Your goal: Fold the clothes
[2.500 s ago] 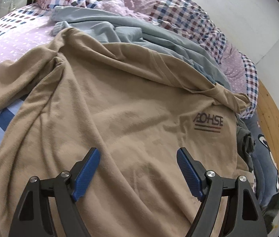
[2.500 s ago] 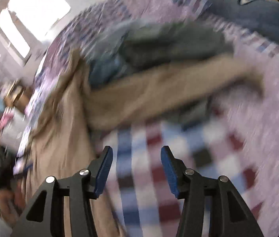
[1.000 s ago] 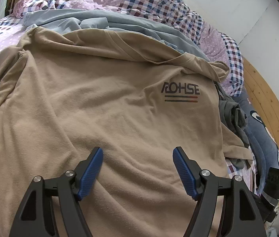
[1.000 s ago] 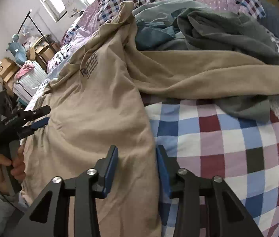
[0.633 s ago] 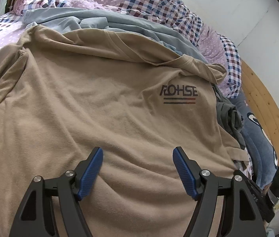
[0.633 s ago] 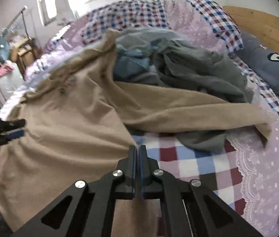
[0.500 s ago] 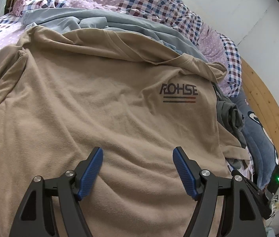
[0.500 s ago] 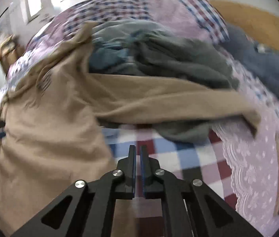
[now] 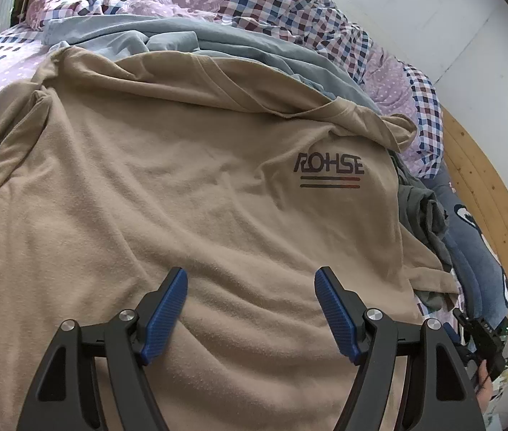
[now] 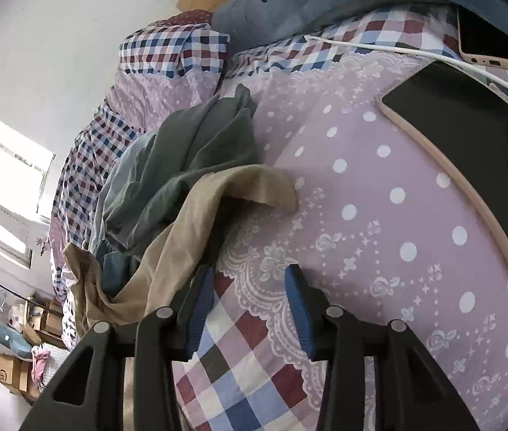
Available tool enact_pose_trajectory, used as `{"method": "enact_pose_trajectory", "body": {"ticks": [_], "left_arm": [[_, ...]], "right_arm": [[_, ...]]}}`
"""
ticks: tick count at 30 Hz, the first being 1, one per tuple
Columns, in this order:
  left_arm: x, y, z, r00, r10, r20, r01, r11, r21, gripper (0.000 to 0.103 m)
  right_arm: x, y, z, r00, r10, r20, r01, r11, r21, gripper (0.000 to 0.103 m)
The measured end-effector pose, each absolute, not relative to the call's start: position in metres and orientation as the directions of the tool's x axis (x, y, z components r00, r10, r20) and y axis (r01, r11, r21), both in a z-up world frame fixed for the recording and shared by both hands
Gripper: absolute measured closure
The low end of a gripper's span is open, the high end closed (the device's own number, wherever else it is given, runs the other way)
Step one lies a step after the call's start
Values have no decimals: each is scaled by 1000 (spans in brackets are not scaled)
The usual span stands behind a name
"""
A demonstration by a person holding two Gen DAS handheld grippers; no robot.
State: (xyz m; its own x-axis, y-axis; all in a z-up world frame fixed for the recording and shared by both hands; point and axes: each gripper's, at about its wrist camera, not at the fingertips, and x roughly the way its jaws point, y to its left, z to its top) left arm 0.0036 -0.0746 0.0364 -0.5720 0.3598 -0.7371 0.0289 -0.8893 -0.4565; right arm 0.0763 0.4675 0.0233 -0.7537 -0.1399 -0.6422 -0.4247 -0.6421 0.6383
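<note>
Swinging off the shirt body, the right gripper [image 10: 250, 301] now opens beside the tan T-shirt's [image 9: 189, 194] sleeve on the bed [image 10: 379, 194]. Left gripper [image 9: 250, 312] hovers wide, empty. Risk: snagging the grey garment [image 10: 196, 165] underneath too.

We carry 2 matching tools. Our left gripper [image 9: 250, 301] has black angular arms with triangular cut-outs, 4 round silver screw heads and 2 ribbed blue pads [image 9: 166, 310]. Our right gripper [image 10: 250, 305] shows the same black frame, silver screws and blue pads.
</note>
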Motion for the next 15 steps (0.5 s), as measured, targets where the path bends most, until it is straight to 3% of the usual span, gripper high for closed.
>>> {"method": "enact_pose_trajectory", "body": {"ticks": [7, 15], "left_arm": [[5, -72, 37, -575, 347, -741, 27, -897, -441, 26], [5, -73, 36, -575, 354, -738, 28, -893, -450, 26]], "right_arm": [[70, 470, 22, -768, -138, -625, -411, -641, 648, 56], [74, 510, 4, -867, -139, -478, -380, -437, 816, 54]]}}
